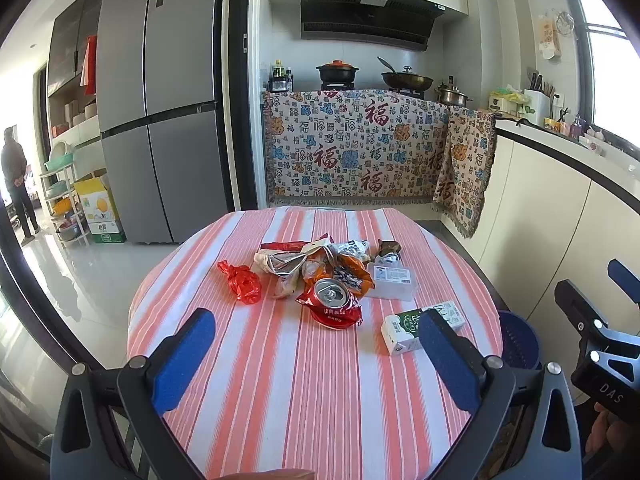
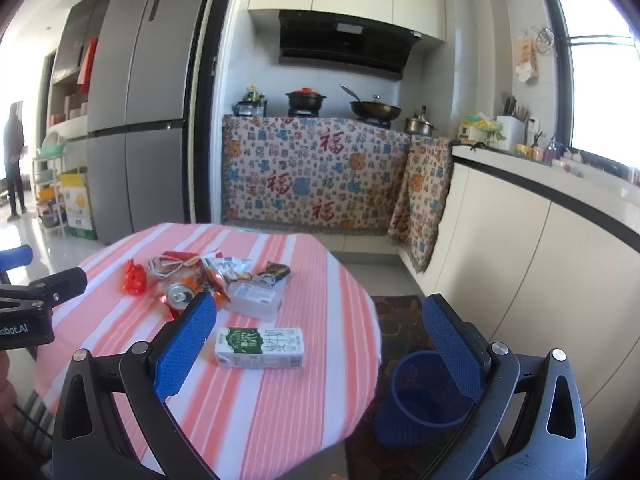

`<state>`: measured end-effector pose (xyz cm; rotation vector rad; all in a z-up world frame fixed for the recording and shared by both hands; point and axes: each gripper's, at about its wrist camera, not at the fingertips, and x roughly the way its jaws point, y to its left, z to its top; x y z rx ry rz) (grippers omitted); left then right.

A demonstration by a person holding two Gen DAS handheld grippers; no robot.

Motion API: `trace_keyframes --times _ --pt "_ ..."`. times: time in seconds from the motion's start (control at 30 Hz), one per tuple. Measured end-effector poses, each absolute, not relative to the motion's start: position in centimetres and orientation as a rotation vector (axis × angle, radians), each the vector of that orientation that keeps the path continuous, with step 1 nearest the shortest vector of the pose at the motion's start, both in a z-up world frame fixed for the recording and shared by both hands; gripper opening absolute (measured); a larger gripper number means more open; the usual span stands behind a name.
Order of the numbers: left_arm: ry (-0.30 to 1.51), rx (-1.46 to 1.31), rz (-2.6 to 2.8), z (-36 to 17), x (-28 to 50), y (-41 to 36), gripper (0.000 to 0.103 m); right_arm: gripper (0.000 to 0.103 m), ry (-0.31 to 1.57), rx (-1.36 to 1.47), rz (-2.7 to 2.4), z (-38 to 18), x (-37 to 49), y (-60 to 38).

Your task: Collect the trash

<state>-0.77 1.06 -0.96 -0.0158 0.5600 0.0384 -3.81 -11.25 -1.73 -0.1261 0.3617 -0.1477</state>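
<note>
Lying crosswise on the table point(image 2: 280, 420), long axis left-right, the milk carton point(image 2: 259, 347) is framed nearest by the right gripper point(image 2: 320, 334), fingers apart and empty; left gripper point(image 1: 316, 344) likewise spread.

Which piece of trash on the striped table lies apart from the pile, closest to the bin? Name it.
The green-and-white milk carton. It lies on its side alone near the table's edge, closest to the blue plastic bin; the crushed red can and wrappers are clustered farther in.

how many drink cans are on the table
1. A crushed red can lies at the near edge of the wrapper pile, top facing the left camera. More could be hidden under the wrappers.
</note>
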Motion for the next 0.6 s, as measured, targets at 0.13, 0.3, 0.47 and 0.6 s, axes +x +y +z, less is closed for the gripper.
trace_keyframes --times 0.13,0.3,0.47,0.6 --pt "0.565 -0.010 0.042 -1.1 -0.7 1.0 0.103 0.103 0.369 -0.126 -0.146 -1.8 -3.7 -11.3" --pt "0.574 -0.003 0.065 -1.4 -0.5 1.2 0.103 0.103 0.372 -0.130 -0.144 -1.9 -3.7 -11.2" --pt "0.585 0.003 0.080 -1.8 -0.4 1.5 0.103 0.103 0.376 -0.142 -0.146 -2.2 -3.7 -10.9" --pt "0.593 0.007 0.086 -2.1 -0.3 1.5 0.103 0.103 0.377 -0.148 -0.143 -2.3 -3.7 -10.9"
